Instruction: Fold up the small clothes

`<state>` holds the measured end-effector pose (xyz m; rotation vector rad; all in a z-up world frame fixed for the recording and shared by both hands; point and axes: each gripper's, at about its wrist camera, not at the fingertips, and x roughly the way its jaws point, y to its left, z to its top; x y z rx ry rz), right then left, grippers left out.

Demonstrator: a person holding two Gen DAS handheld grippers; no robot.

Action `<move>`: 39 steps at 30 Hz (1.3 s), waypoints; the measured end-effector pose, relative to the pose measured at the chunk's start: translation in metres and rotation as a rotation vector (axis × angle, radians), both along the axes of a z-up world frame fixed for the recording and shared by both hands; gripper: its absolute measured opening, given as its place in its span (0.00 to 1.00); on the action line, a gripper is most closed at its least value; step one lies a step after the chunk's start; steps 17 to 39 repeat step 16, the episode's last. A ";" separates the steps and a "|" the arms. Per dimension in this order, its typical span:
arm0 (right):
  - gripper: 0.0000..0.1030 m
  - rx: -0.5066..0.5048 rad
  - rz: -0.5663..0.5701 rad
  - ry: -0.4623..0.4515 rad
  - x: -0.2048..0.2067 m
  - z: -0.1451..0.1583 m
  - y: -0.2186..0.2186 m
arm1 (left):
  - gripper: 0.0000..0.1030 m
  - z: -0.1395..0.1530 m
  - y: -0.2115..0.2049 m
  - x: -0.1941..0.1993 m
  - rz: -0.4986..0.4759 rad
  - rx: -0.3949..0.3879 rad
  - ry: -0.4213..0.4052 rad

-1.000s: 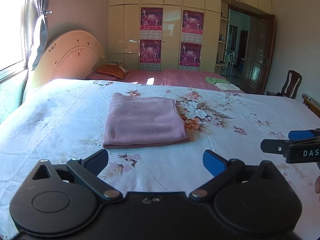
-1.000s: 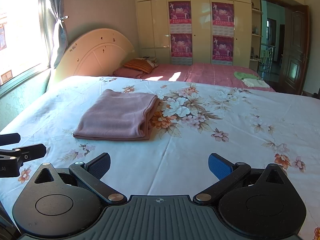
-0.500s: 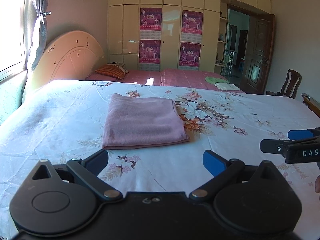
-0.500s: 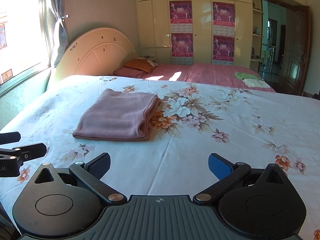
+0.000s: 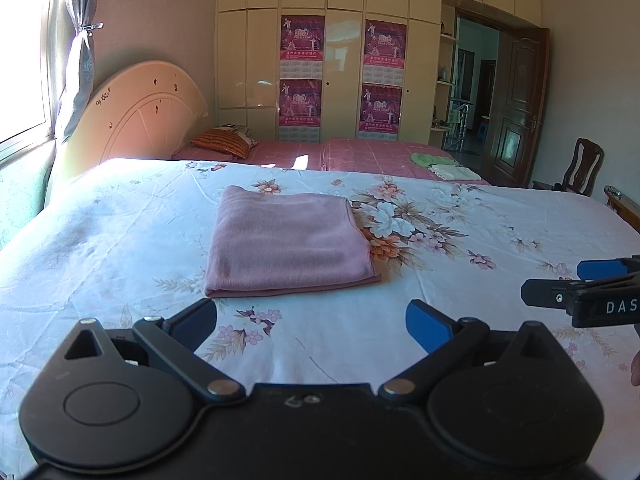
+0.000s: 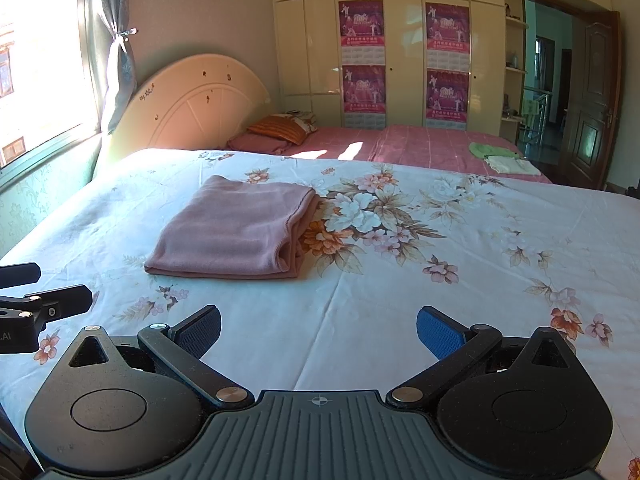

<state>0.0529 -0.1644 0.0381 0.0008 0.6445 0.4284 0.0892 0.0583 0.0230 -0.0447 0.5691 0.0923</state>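
The pink cloth (image 5: 288, 244) lies folded on the flowery bed (image 5: 460, 312) (far from both tongs). The left gripper (image 5: 311, 320) and right gripper (image 6: 319, 330) are wide apart, holding nothing.

Floral bedsheet (image 5: 120, 240) across the foreground. At eleven o'clock, cream headboard (image 5: 148, 112). At twelve, striped pillow (image 5: 224, 142) and cupboards with posters (image 5: 302, 38). At two, green cloth (image 5: 434, 158), brown door (image 5: 518, 104), wooden chair (image 5: 582, 166).
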 end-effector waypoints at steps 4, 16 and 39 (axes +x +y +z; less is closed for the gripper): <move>1.00 0.000 0.000 0.000 0.000 0.000 0.000 | 0.98 0.000 0.000 0.000 0.000 0.001 -0.001; 1.00 -0.001 0.001 0.006 0.000 -0.003 0.000 | 0.98 0.000 0.007 0.001 -0.012 -0.014 -0.022; 1.00 -0.001 0.001 0.006 0.000 -0.003 0.000 | 0.98 0.000 0.007 0.001 -0.012 -0.014 -0.022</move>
